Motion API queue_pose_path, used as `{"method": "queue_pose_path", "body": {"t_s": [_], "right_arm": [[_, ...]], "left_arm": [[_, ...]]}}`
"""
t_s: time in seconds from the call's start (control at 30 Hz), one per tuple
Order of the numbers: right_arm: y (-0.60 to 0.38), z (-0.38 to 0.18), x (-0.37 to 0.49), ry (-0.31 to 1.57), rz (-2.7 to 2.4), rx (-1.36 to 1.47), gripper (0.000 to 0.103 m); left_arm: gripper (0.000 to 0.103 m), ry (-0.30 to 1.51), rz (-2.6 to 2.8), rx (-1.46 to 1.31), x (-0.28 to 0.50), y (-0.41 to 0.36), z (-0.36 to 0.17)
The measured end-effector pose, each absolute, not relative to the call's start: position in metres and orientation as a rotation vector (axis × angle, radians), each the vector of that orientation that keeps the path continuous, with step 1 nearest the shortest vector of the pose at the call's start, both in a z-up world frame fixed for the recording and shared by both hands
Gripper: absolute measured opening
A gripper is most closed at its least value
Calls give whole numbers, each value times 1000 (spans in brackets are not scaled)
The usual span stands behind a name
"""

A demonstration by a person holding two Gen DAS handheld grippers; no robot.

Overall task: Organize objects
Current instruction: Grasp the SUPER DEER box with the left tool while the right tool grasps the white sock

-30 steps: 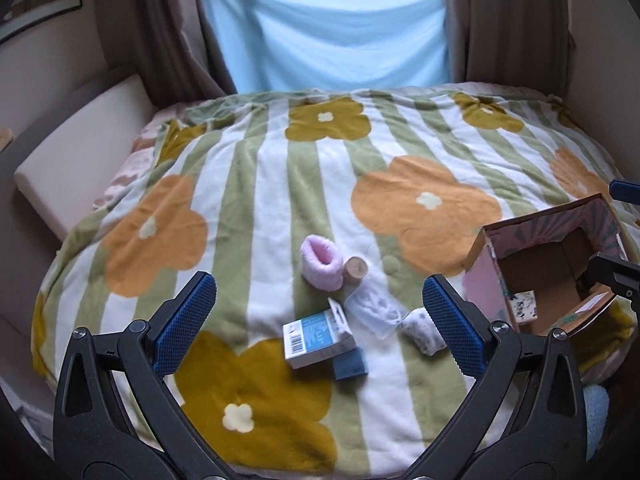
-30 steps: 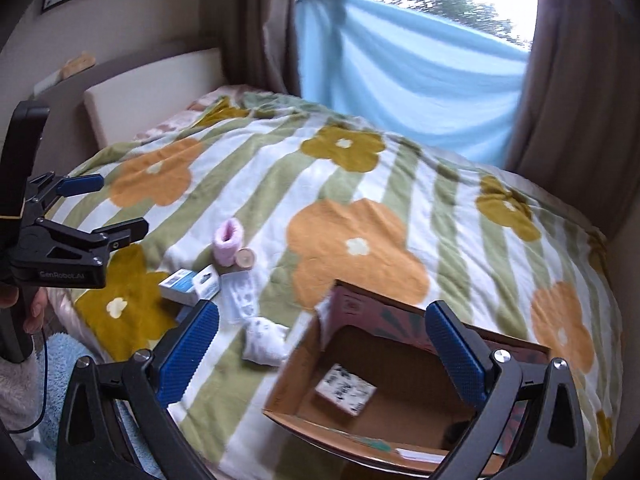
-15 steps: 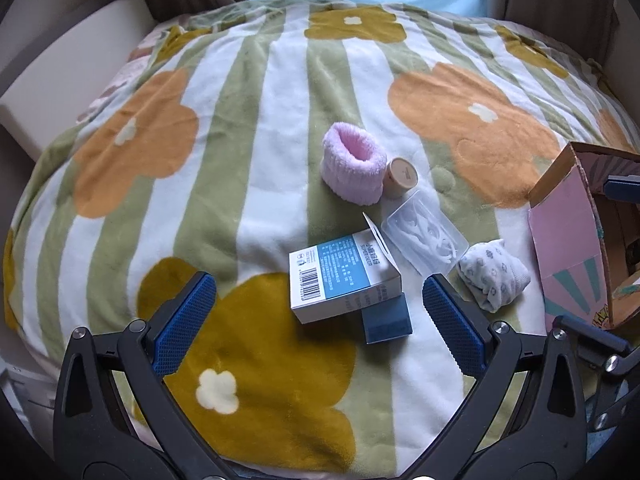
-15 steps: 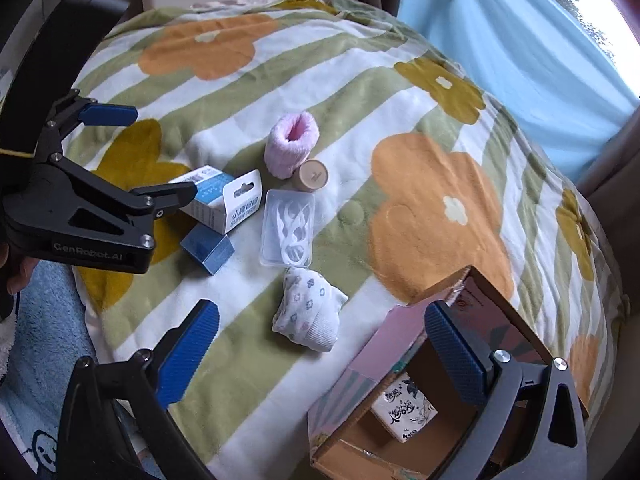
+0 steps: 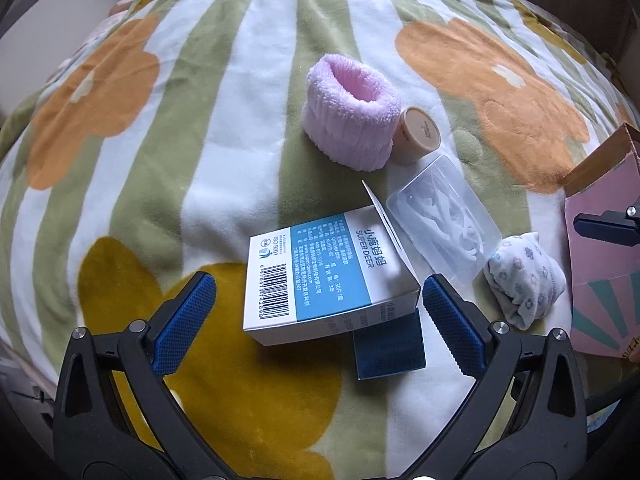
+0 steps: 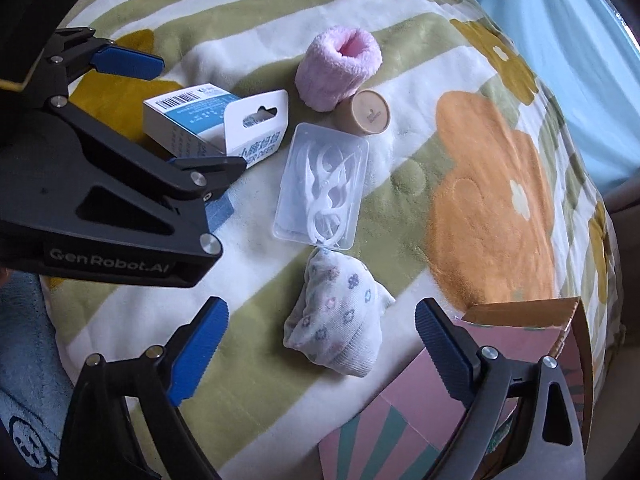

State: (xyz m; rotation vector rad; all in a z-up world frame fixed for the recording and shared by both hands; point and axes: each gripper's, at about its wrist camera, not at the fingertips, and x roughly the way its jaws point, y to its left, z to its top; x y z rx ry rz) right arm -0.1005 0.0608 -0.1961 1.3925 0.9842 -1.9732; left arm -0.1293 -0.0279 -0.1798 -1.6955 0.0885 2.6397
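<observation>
— While your right gripper (image 6: 320, 340) hangs over the rolled flower-print sock (image 6: 336, 320), where does that sock lie?

— It lies on the striped flower blanket (image 6: 400, 128), between your two blue pads but touched by neither. Your jaws have just been closing a little, yet they stand wide and hold nothing.

— And your left gripper (image 5: 316, 312)?

— Your left gripper is wide open too, and empty. The white and blue carton (image 5: 320, 276) sits between its pads, apart from both, with its edge resting on a small dark blue box (image 5: 388, 350).

— What lies around the sock?

— A clear plastic case of floss picks (image 6: 322, 192) touches its far end. Beyond that stands a small tan jar (image 6: 366, 112), pressed against a pink fluffy cuff (image 6: 338, 68).

— The box?

— You have the pink patterned cardboard box (image 6: 520, 336) just beside the sock, by your right pad, at the blanket's edge.
</observation>
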Motion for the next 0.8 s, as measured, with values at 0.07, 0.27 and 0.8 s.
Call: {"method": "queue_pose_path", "body": {"t_s": [0.07,0.27,0.8], "right_arm": [[60,-201,-104,988,-1966,1416,92],[58,-210,-112,1005,-1929,1494,85],[64,-224,-122,1002,-1909,1591,44]], "left_arm": [[103,79,2628,-1707,-132,-28,-184],[103,49,2606,-1725,-138,-31,-193],[92,24,2566,-1721,-146,-34,-198]]}}
